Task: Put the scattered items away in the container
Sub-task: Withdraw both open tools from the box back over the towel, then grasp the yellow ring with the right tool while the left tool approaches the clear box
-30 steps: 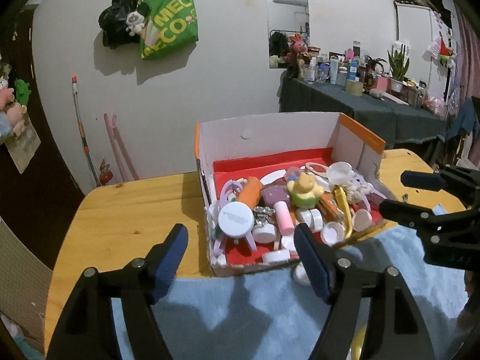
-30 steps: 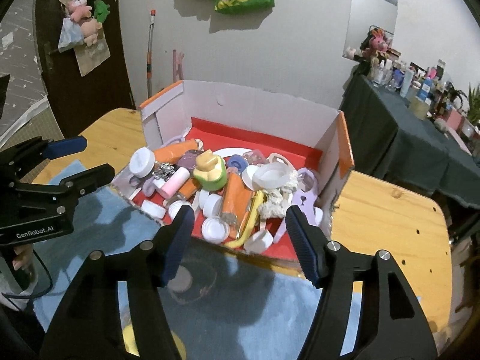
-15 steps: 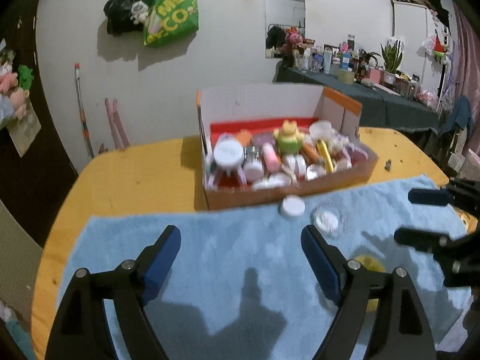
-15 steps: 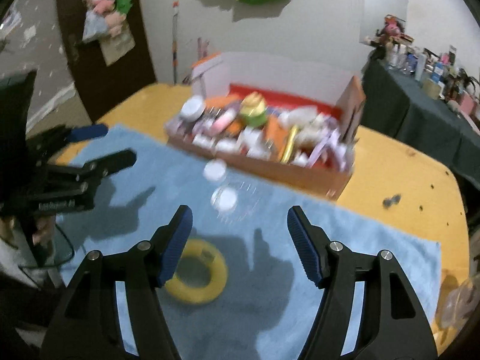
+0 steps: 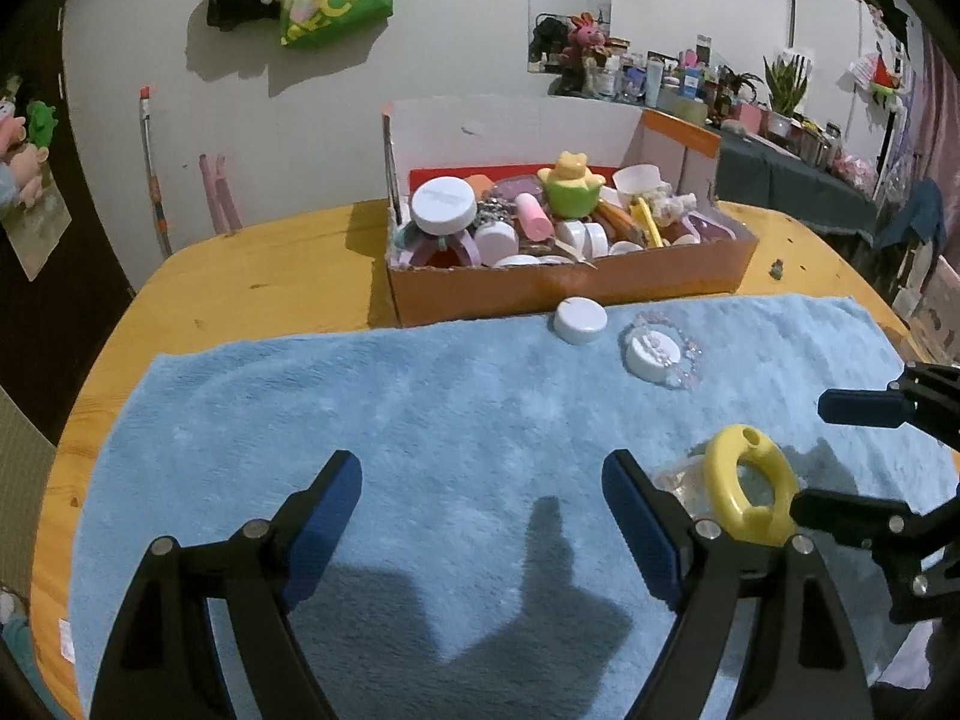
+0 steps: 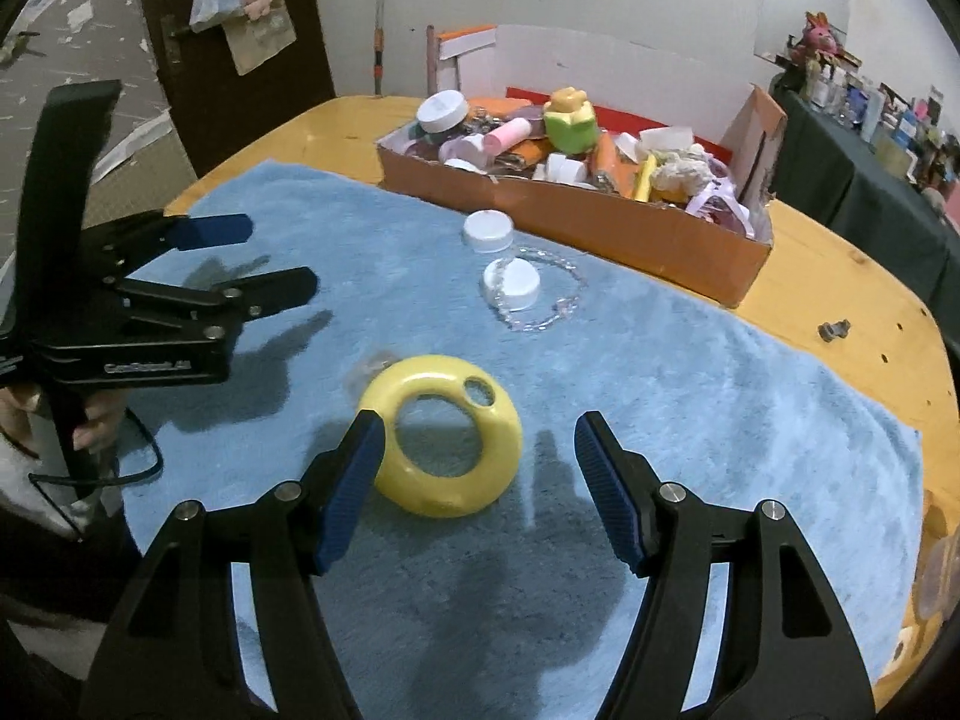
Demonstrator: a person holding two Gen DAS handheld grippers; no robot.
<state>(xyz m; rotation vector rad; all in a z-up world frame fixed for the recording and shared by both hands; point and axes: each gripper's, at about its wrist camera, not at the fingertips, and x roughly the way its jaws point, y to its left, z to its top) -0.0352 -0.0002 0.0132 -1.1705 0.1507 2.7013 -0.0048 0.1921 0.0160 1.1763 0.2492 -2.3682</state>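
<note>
We hold the right gripper (image 6: 474,483) with its jaws spread wide above the blue towel (image 6: 690,396), the yellow ring (image 6: 443,435) lying flat just ahead of the left fingertip, partly between the two. Our left gripper (image 5: 483,516) is likewise spread, over bare towel well short of the box. Beyond the ring, toward the cardboard box (image 6: 600,222), a white cap (image 6: 512,282) sits inside a clear bead bracelet (image 6: 549,315), and a second white cap (image 6: 488,229) lies just before the box's front wall. The right view alone shows a small dark piece (image 6: 834,330) on the wooden table (image 6: 852,300) past the towel's edge.
</note>
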